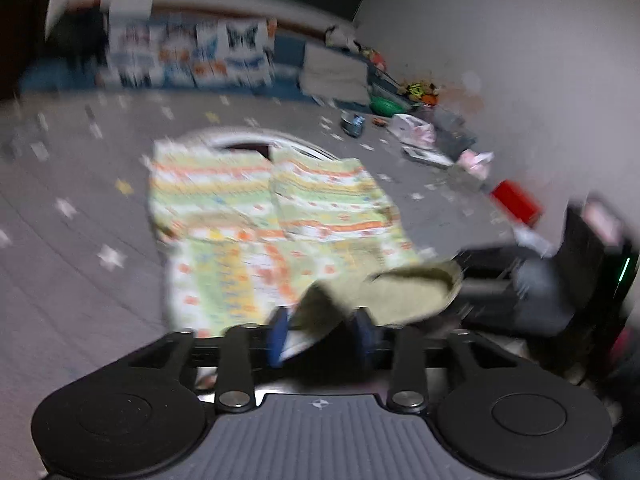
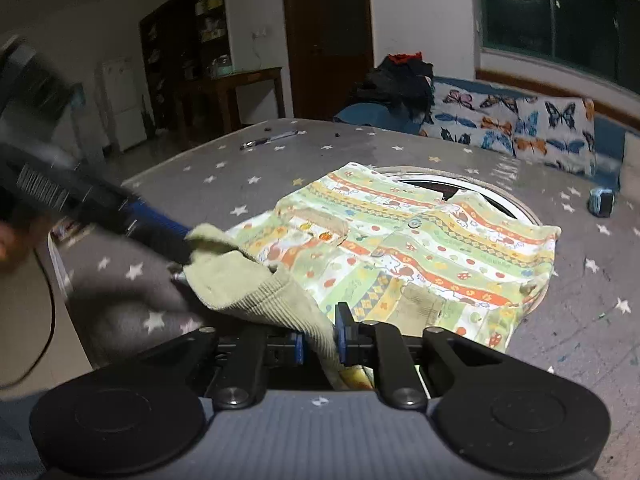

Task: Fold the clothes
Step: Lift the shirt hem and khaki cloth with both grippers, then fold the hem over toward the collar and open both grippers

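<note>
A child's striped garment in green, orange and yellow lies spread on the grey star-print table cover. Its near hem is turned up and shows a green corduroy lining. My right gripper is shut on that hem close to the camera. My left gripper comes in from the left at the raised corner. In the blurred left wrist view the left gripper has its blue pads apart, with the corduroy corner loose between them. The garment stretches away beyond it.
A white ring with a dark opening lies under the garment's far end. A pen and a small blue object rest on the cover. Butterfly cushions line the sofa behind. Clutter and a red box crowd one side.
</note>
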`<state>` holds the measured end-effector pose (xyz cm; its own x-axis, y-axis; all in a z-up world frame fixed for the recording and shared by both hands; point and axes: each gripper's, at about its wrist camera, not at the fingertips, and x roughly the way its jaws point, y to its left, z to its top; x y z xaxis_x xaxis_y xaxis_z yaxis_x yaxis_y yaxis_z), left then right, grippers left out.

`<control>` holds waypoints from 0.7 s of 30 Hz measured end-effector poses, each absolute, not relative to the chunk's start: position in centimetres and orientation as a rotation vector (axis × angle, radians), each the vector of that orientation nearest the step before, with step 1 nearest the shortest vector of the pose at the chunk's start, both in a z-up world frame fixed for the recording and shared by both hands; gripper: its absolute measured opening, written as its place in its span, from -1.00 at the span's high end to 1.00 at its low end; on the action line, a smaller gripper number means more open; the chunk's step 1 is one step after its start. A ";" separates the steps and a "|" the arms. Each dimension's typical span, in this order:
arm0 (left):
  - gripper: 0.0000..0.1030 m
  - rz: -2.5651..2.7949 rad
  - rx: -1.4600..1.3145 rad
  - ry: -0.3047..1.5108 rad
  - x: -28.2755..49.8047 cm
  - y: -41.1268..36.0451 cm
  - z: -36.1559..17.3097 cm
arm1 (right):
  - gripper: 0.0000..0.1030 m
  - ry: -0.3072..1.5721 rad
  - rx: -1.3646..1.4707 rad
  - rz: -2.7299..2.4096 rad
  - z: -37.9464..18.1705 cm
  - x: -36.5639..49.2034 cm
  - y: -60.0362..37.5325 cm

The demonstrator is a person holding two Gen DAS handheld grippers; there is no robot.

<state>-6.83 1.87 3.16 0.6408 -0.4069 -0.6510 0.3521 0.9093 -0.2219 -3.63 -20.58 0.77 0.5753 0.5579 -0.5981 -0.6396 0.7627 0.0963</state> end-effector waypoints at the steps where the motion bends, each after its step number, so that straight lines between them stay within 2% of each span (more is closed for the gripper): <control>1: 0.12 -0.412 -0.007 0.734 -7.4 1.4 3.0 | 0.73 0.654 -0.126 0.701 0.8 -3.4 -20.6; 10: 0.11 -0.309 0.425 0.611 -8.2 -2.0 -0.9 | 0.74 0.657 -0.081 0.664 1.4 -2.3 -20.5; 12: 0.37 -0.294 0.513 0.585 -8.5 -2.3 -1.8 | 0.77 0.648 -0.085 0.654 1.4 -2.4 -20.4; 13: 0.65 -0.286 0.552 0.576 -8.6 -2.4 -2.1 | 0.80 0.643 -0.088 0.652 1.3 -2.6 -20.4; 14: 0.78 -0.283 0.576 0.567 -8.9 -2.4 -2.2 | 0.81 0.639 -0.091 0.652 1.3 -2.7 -20.3; 16: 0.88 -0.296 0.576 0.548 -9.4 -2.2 -1.9 | 0.87 0.620 -0.091 0.652 1.3 -3.2 -20.3; 21: 0.91 -0.351 0.559 0.534 -11.7 -1.7 0.4 | 0.91 0.570 -0.101 0.670 2.3 -5.3 -20.9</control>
